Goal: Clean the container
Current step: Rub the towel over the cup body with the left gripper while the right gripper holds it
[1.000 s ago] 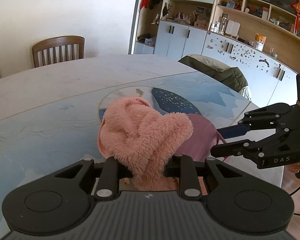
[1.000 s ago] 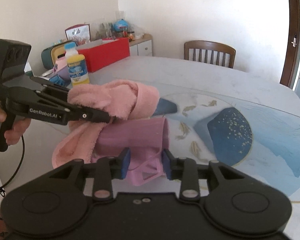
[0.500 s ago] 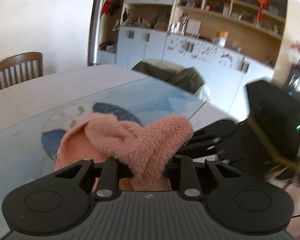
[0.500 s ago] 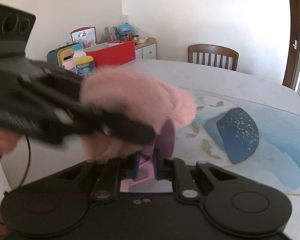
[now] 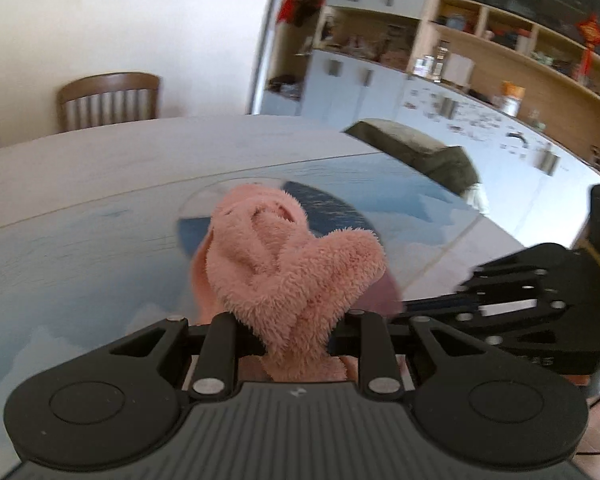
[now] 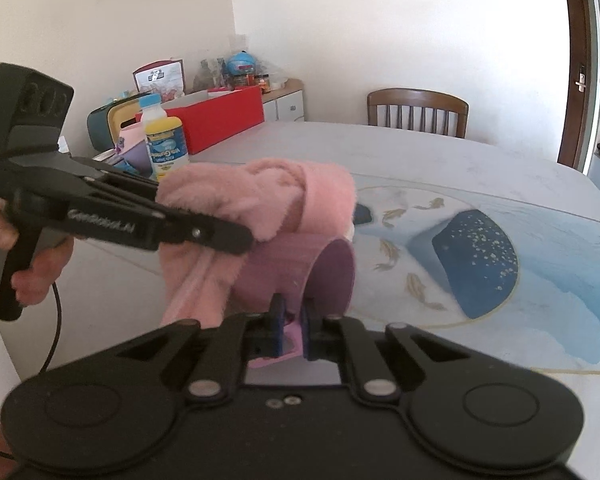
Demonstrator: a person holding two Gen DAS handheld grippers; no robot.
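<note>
**Wiping the purple cup with the pink cloth**

You are holding the purple cup [image 6: 300, 272] on its side, above the tabletop [image 6: 440, 160], with your right gripper [image 6: 291, 330]. Its blue fingers [image 6: 277, 320] are pinching the cup's handle, pressed close with only the thin plastic between them. The cup's open mouth is facing away from you, toward the fish pattern on the tabletop, and nothing is showing inside it; the far depth of the cup is hidden, so you cannot be sure it is empty.

Your left gripper [image 5: 296, 332] is clamping a fluffy pink cloth [image 5: 288, 264], its fingers squeezing the bunched middle. The cloth is lying over the top of the cup's wall and drooping down its near side.

The cup is probably light, stiff plastic with a smooth wall, so it is likely to twist about the thin handle if you are pressing hard; keeping the pinch deep on the handle should steady it. The cloth is soft and floppy and will fold wherever it is unsupported, so the bunched grip suits pushing it into the mouth.

A yellow-labelled bottle [image 6: 165, 142] and a red box [image 6: 224, 118] are standing well apart at the tabletop's far edge.
</note>
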